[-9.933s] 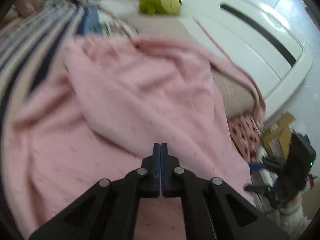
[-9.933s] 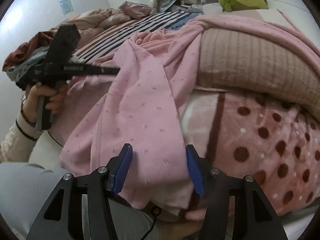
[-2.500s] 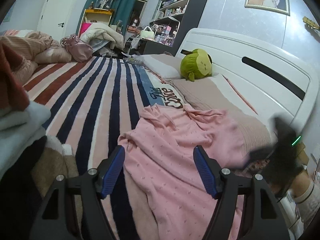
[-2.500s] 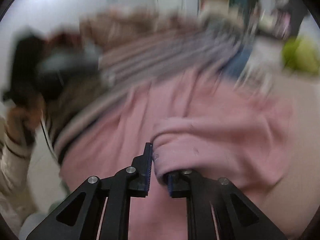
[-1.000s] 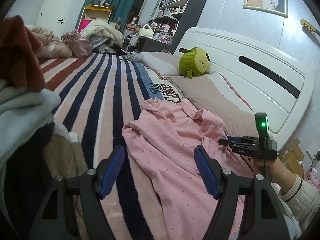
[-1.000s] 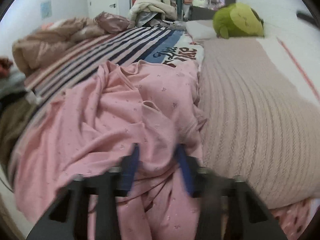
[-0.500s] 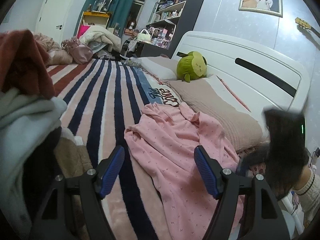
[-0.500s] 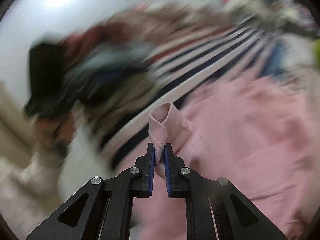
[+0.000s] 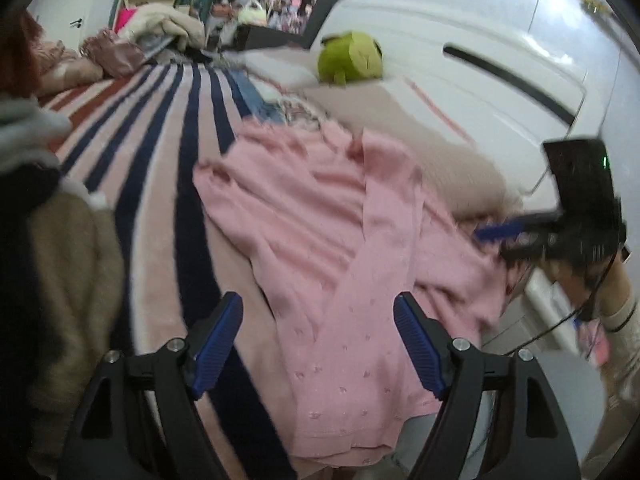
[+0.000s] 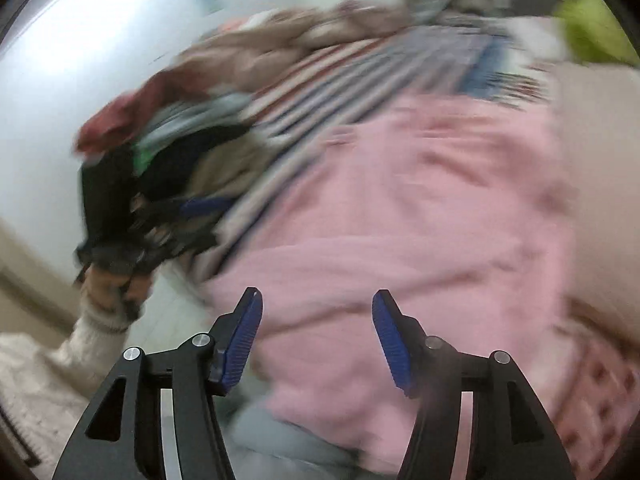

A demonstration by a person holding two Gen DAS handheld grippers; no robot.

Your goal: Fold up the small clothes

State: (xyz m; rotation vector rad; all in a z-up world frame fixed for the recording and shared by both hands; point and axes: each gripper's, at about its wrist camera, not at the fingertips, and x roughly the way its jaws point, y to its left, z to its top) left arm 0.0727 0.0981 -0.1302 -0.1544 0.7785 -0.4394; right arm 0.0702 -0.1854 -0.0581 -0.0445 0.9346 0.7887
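The bed [image 9: 160, 128], under its striped blanket [image 9: 192, 92], carries the pink garment [image 9: 320, 208], which lies spread from the middle of the blanket down to the near edge, one long sleeve or panel running diagonally across its body and its hem hanging over the bed's edge; a heap of other clothes [image 9: 48, 240] sits at the left, a green plush toy [image 9: 352, 58] near the white headboard [image 9: 500, 80] well beyond.

What has changed: half a second ago the right tool was pinched on a fold of pink cloth, and now that fold is let go and the cloth lies back on the bed; the garment looks flatter and more stretched than a second ago; by my reading the spreading step is ending and the first fold is yet to begin.

The left tool [image 9: 318, 344] hovers over the near hem, its blue pads wide apart, holding nothing and touching nothing; the right tool [image 10: 316, 340] likewise stands wide apart and empty just above the garment's near right part, though that view is blurred by motion.
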